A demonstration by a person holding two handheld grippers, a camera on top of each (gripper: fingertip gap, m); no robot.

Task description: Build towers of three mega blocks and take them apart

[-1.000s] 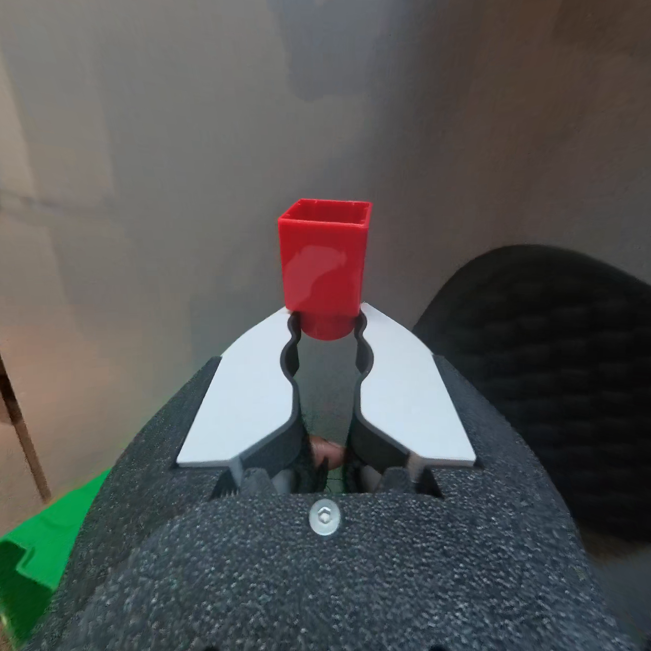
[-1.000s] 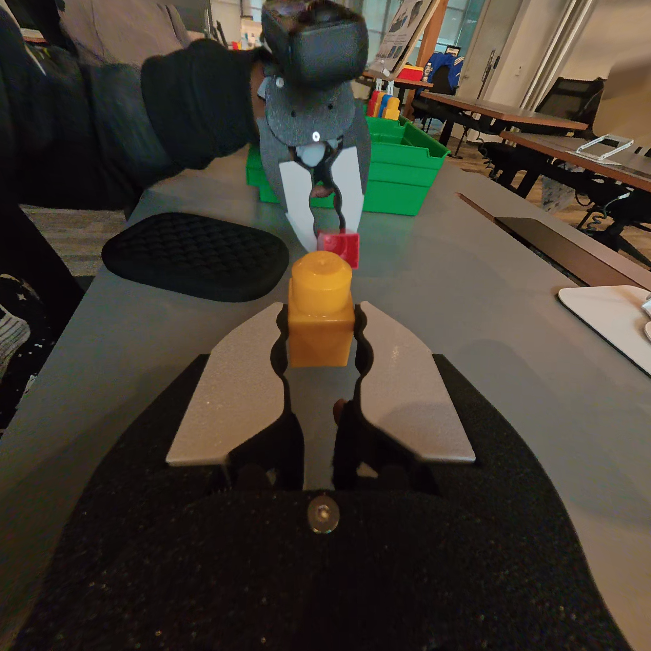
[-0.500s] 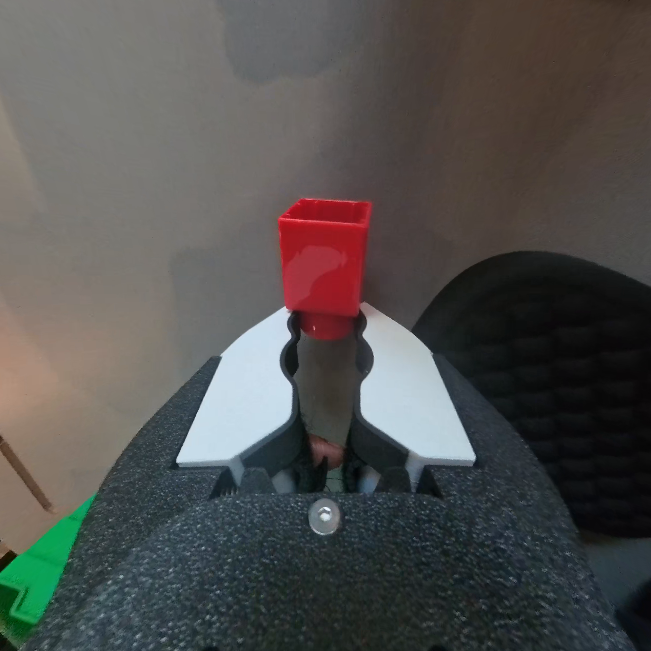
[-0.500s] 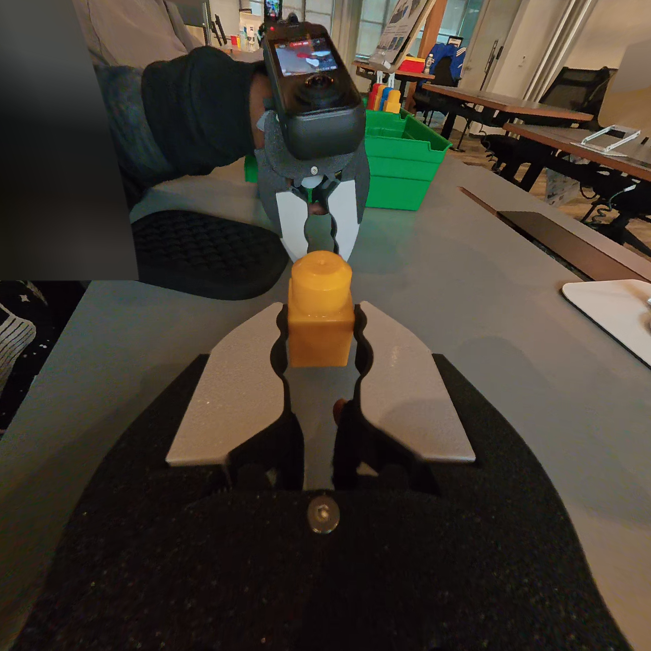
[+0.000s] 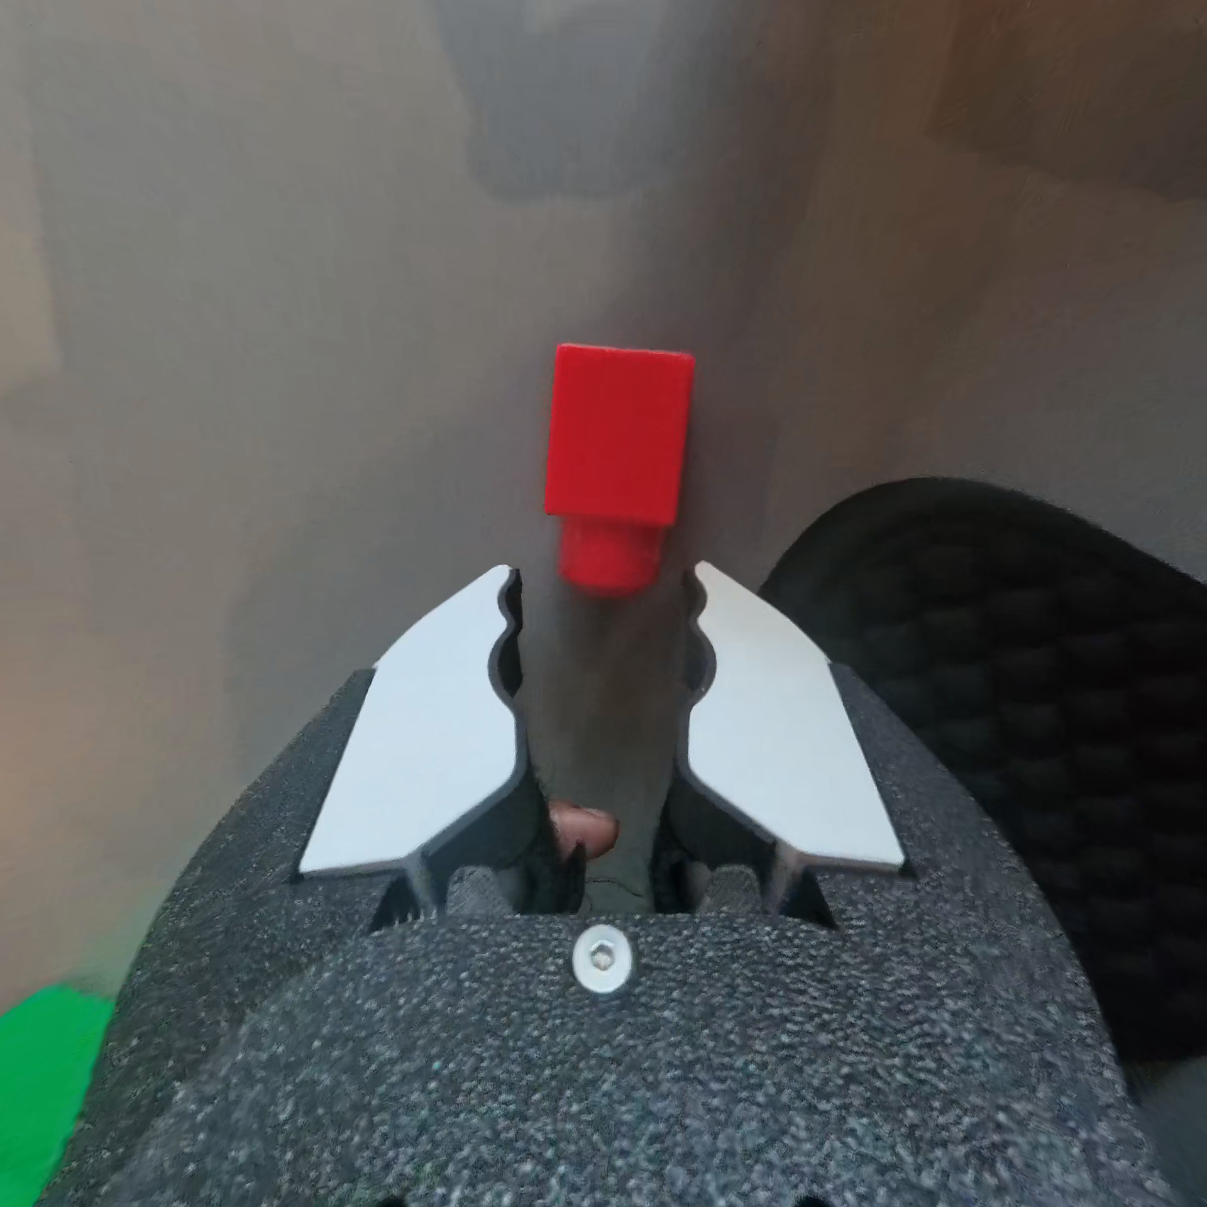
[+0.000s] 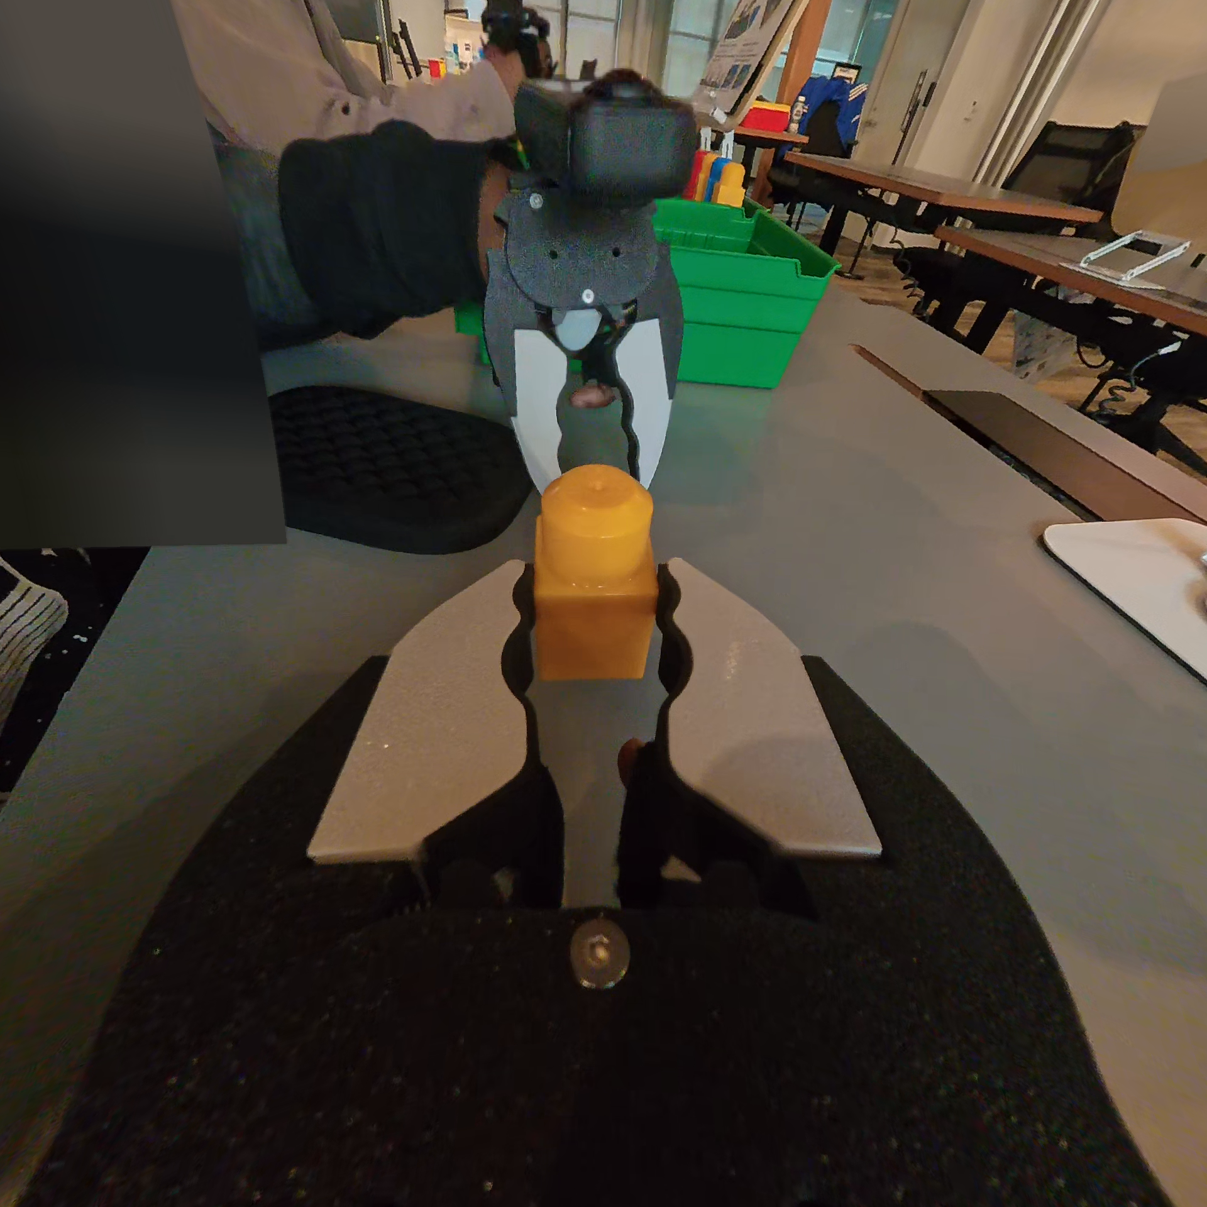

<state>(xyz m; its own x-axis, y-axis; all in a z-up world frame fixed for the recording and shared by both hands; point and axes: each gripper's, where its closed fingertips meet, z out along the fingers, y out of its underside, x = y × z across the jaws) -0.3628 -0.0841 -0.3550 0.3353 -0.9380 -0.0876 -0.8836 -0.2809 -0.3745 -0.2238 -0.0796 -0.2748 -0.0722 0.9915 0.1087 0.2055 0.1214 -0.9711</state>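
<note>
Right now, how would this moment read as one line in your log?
left tongs: open, red block released on grey table | right tongs: shut on orange block | tower: none yet

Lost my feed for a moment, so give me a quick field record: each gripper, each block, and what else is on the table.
left gripper: open, empty
red block: on the table, just beyond the left fingertips, free of them
right gripper: shut on orange block, stud up
green bin: far end of table
black pad: beside the left gripper
</note>
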